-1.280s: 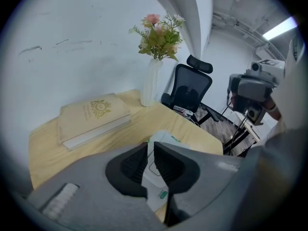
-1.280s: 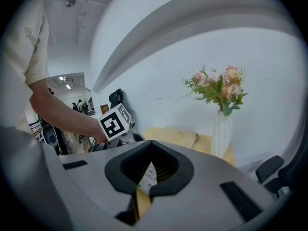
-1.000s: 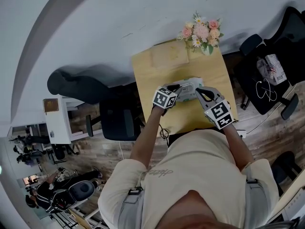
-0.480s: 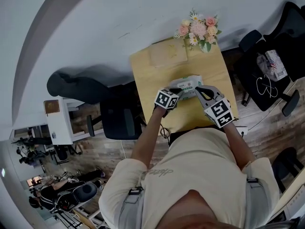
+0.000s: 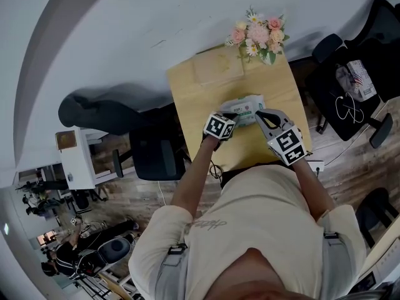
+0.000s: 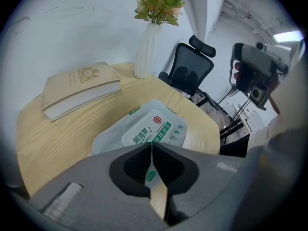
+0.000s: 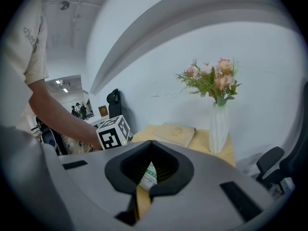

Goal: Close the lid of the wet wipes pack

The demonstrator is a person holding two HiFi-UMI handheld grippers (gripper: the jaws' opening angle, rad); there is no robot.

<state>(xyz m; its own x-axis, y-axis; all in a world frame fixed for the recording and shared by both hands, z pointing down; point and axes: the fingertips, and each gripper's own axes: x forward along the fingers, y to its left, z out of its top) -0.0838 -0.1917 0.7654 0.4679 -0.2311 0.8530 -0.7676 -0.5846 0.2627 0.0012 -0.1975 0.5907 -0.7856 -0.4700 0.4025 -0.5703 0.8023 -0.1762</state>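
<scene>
The wet wipes pack (image 5: pixel 245 108) lies flat on the light wooden table (image 5: pixel 200 102), white with a green label; its label lid (image 6: pixel 153 129) looks flat against the pack. My left gripper (image 5: pixel 232 115) is at the pack's near left end, jaws shut with nothing between them, tips (image 6: pixel 150 146) just over the near edge. My right gripper (image 5: pixel 260 114) is at the pack's near right end, also shut and empty. In the right gripper view a strip of the pack (image 7: pixel 149 173) shows through the hollow behind the jaws (image 7: pixel 151 142), with the left gripper's marker cube (image 7: pixel 113 133) beyond.
A tan book (image 6: pixel 79 85) lies at the table's far left. A white vase of flowers (image 5: pixel 256 35) stands at the far right corner. Black office chairs (image 5: pixel 350 99) stand to the right, another (image 5: pixel 153 155) to the left of the table.
The head view has shifted slightly. Both grippers stay shut at the pack's near edge, and the pack has not moved on the table.
</scene>
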